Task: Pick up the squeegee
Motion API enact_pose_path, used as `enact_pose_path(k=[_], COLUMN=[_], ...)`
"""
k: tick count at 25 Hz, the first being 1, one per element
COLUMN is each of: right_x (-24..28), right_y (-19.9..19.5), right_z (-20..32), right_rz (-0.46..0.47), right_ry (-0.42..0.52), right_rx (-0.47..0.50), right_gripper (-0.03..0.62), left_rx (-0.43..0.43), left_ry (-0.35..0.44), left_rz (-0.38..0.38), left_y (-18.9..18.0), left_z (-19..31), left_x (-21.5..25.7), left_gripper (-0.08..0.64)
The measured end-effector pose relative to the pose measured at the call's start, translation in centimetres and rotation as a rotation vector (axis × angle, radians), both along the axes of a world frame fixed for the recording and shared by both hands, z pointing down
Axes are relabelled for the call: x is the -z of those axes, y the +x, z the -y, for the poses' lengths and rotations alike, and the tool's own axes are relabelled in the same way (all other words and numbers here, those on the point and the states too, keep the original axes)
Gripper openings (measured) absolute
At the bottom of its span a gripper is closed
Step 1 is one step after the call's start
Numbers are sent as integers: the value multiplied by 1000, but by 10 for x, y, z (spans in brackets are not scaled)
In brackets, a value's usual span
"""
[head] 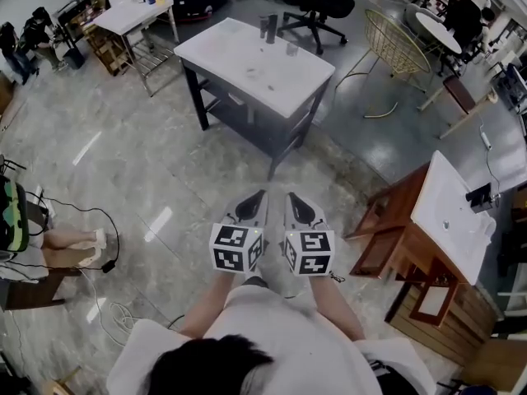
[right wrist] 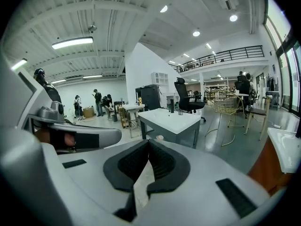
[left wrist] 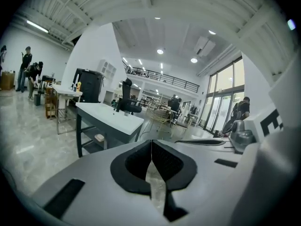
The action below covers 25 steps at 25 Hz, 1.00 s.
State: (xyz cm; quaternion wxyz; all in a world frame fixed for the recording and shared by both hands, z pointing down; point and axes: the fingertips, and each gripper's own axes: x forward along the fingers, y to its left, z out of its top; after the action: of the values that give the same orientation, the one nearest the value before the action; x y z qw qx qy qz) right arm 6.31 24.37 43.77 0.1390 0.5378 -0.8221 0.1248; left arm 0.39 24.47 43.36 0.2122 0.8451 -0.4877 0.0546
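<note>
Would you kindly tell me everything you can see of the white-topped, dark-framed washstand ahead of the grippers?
The white-topped washstand has a glossy rectangular top on a dark frame with four legs and a lower shelf. A dark tap and a small cup stand near its far edge. It stands upright on the polished grey floor, untouched.

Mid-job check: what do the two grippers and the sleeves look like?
The left gripper and right gripper are pale grey pointed shells with black textured pads. Each carries a white cube printed with black square markers. The person wears a light short-sleeved top.
</note>
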Motion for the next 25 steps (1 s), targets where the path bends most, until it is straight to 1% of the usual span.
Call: enact_pose_path(k=[3,5,9,11,14,15,17,20,25], right_x=[-3,-3,-11,-12,-10,-10,-12,-13,-9], right_y=[-8,-12,-16,-18,-23,-22,-15,-5,8], right_z=[10,16,25,28,33,35,38,46,71], right_rz=[-6,-15,-82,-69,-43,-43,-46,-20,5], right_ry=[-7,-6,-9,-18,-16,-13,-14,-13,21], right_rx=[-3,-3,1,-1,-4,-7,-23,-42,-58], right_gripper=[26,26,26,26,26,26,26,26,26], left_rx=[-46,-53,-52,-40,-12,0,20,39,65], left_ry=[-5,-13,-18,-26,-38,-36,-32,-39,-42], left_rz=[-43,-31,-13,-21,-64,-67,-52,-36,-14], left_y=[-2,-5,-11,-15,-26,-30,-36,-40,-45], left_z=[10,17,29,34,42,45,50,52,62], left_x=[0,-3,-5,-6,-2,-1,-2,-9,-19], left_gripper=[28,28,28,28,28,28,28,28,28])
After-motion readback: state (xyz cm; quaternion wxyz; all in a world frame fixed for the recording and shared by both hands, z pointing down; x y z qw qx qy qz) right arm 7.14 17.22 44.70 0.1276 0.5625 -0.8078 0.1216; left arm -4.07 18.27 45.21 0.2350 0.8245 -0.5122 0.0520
